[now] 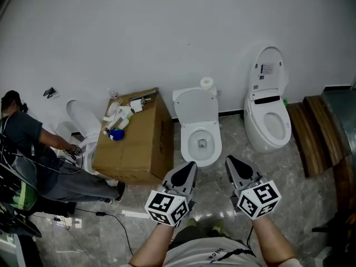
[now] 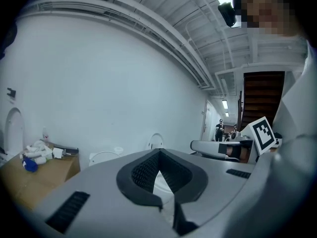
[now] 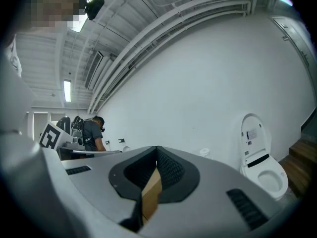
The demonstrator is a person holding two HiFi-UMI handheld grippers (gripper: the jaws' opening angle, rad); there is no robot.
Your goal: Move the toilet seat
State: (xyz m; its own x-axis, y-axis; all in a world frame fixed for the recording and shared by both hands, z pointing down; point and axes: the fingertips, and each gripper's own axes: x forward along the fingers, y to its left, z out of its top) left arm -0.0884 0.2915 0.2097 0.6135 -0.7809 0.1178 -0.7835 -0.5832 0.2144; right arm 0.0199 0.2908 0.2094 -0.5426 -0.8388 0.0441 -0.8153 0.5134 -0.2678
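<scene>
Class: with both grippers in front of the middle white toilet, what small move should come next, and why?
Probably open the right gripper and ease it forward toward the middle white ceramic toilet. Both it and the left gripper are shut, empty and short of that toilet, so nothing can be gripped yet.

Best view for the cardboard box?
Head view: the whole cardboard box shows from above, clutter on top. Left gripper view catches only its corner at the left edge; right gripper view, just a brown sliver between the fingers.
</scene>
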